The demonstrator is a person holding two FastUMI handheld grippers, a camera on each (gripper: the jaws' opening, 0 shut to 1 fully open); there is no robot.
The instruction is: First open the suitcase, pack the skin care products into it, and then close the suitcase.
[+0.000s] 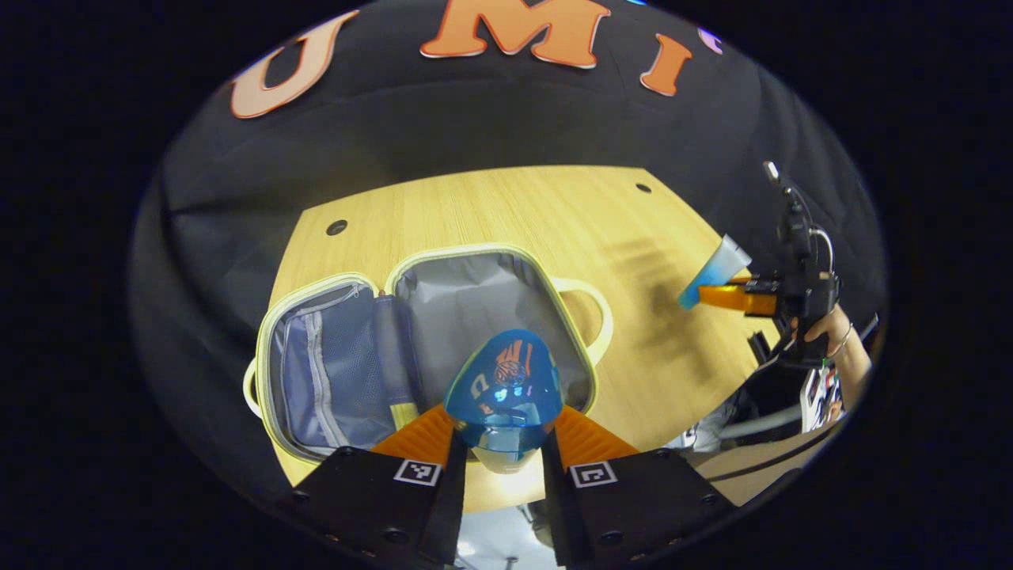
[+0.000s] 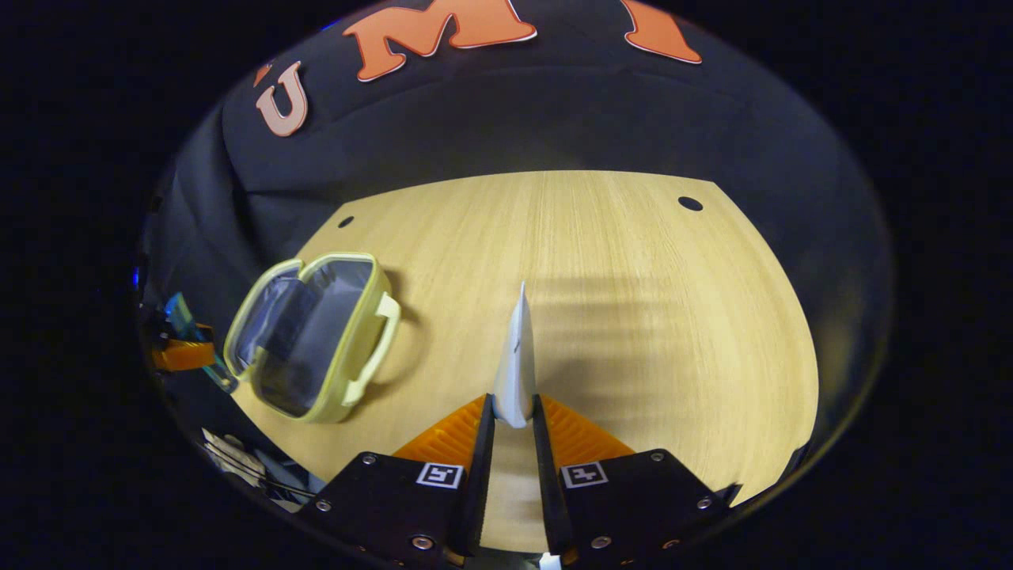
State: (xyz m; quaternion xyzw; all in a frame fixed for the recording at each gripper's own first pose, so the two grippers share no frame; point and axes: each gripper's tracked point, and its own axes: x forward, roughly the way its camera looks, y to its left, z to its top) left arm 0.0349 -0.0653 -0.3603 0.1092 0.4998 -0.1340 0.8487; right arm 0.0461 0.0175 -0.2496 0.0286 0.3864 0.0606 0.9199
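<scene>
A small pale yellow suitcase point(image 1: 431, 269) lies open on the wooden table, grey lining up, with a mesh zip pocket in its left half. My left gripper point(image 1: 504, 443) is shut on a blue tube point(image 1: 504, 388), held above the suitcase's right half. In the left gripper view the right gripper point(image 1: 724, 294) hovers at the far right, holding a white and blue tube point(image 1: 712, 271). In the right gripper view my right gripper point(image 2: 513, 423) is shut on that white tube point(image 2: 516, 360), seen edge-on above bare table. The open suitcase point(image 2: 356, 380) lies to its left there, and the left gripper point(image 2: 182, 354) shows at the far left edge with its blue tube.
The wooden table point(image 2: 633, 317) has round cable holes point(image 2: 690, 203) near its far corners. A person's hand point(image 1: 839, 336) holds the right gripper. Black cloth walls the booth behind the table.
</scene>
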